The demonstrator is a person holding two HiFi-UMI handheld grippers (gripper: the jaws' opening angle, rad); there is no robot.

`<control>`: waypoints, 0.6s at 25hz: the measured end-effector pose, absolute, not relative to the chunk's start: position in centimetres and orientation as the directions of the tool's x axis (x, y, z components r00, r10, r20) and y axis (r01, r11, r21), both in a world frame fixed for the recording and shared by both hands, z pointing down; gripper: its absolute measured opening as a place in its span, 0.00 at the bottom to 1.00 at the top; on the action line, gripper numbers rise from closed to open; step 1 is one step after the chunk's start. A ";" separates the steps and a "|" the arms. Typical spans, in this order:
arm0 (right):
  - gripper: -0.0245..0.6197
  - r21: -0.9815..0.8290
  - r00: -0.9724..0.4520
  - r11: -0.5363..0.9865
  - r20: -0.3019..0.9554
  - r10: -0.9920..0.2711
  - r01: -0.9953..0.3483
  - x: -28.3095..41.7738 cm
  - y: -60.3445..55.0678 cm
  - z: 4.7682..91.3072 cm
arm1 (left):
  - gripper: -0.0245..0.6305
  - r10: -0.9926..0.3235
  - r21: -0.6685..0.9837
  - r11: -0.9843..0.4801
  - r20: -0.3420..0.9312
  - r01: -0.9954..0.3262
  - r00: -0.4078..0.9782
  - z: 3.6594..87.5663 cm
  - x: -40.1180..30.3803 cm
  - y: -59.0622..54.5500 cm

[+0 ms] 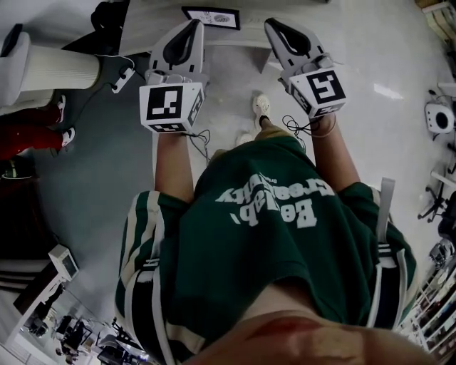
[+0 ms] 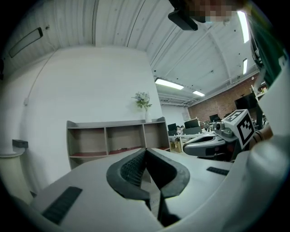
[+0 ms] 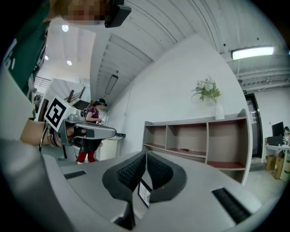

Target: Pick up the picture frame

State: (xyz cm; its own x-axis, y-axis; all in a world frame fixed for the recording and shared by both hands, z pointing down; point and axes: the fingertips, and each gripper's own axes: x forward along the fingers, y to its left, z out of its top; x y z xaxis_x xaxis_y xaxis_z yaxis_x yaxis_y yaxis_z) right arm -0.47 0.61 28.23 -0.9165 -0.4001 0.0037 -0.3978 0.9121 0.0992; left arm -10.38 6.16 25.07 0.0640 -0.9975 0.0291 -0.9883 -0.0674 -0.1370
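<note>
The picture frame (image 1: 211, 17), black-edged with a white print, lies on a pale surface at the top of the head view, ahead of and between both grippers. In the right gripper view a corner of the frame (image 3: 144, 192) shows through the gap under the jaws. My left gripper (image 1: 194, 27) is held level and shut, its dark pads meeting at the tips with nothing between them (image 2: 146, 150). My right gripper (image 1: 274, 27) is beside it, also shut and holding nothing (image 3: 146, 154). Neither touches the frame.
A low open shelf unit (image 3: 199, 140) stands against the white wall ahead, with a vase of flowers (image 3: 208, 93) on top. A white ribbed cylinder (image 1: 50, 71) and a person in red trousers (image 1: 28, 135) are to the left. Cables trail on the floor (image 1: 199, 139).
</note>
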 end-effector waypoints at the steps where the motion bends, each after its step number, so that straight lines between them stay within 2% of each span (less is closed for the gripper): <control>1: 0.09 0.102 -0.921 0.916 -0.007 -0.388 -0.387 -0.9 -0.9 27.7 | 0.07 -0.998 -0.139 -0.059 0.029 -0.989 0.055 24.6 -10.7 4.8; 7: 0.09 0.091 -0.946 0.942 -0.024 -0.323 -0.324 -2.0 -8.4 26.1 | 0.07 -1.000 -0.162 0.000 0.020 -0.987 -0.003 22.5 -11.1 -2.2; 15: 0.09 0.037 -0.967 0.966 -0.007 -0.256 -0.257 -3.5 -16.2 27.7 | 0.07 -0.995 -0.178 0.065 0.063 -0.982 -0.077 24.2 -11.9 -9.2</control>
